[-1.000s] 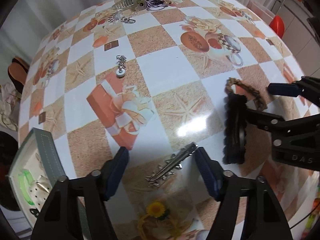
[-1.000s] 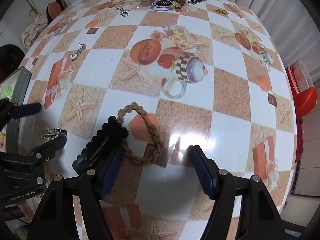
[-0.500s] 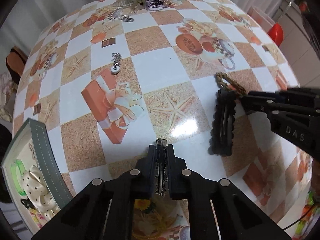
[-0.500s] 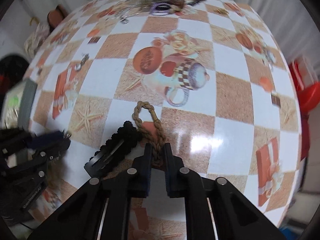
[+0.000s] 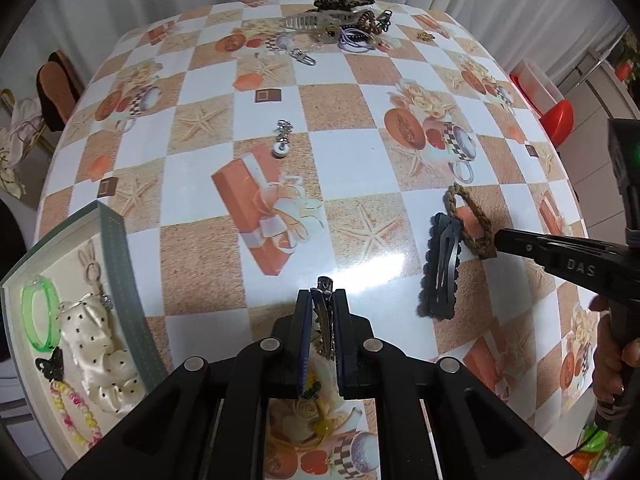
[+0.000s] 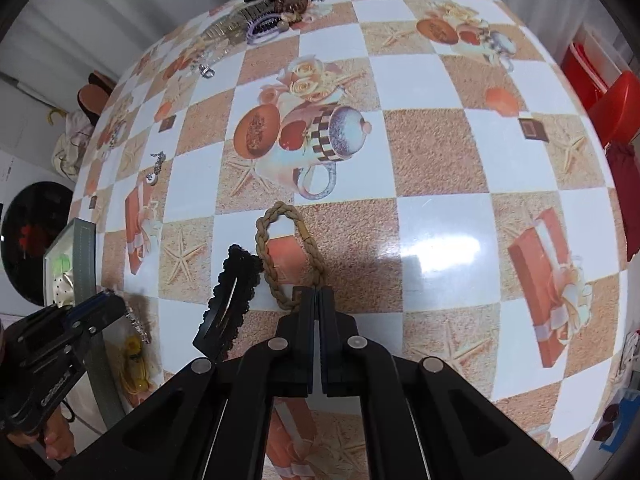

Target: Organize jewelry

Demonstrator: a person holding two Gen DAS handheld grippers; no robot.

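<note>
My left gripper (image 5: 323, 296) is shut on a silver toothed hair clip (image 5: 325, 320) and holds it upright a little above the table. The clip also shows in the right wrist view (image 6: 136, 322), below the left gripper (image 6: 100, 304). My right gripper (image 6: 316, 292) points steeply down, its jaws closing tight on the near end of a tan braided bracelet (image 6: 267, 256). The rest of the bracelet lies on the checked tablecloth. A black scalloped snap clip (image 6: 232, 292) lies just left of the bracelet, touching it. An open jewelry box (image 5: 116, 264) sits at the table's left edge.
The box holds a green bangle (image 5: 38, 316), a white dotted bow (image 5: 100, 344) and a beaded bracelet. A small charm (image 5: 282, 140) lies mid-table. A pile of hair accessories (image 5: 340, 24) sits at the far edge. A yellow flower tie (image 6: 134, 364) lies under the left gripper. A red bin (image 5: 556, 116) stands off the right.
Both grippers went from open to shut. The left one took the silver clip and lifted it. The right one pinched the bracelet's near end, squeezing the loop narrower.
</note>
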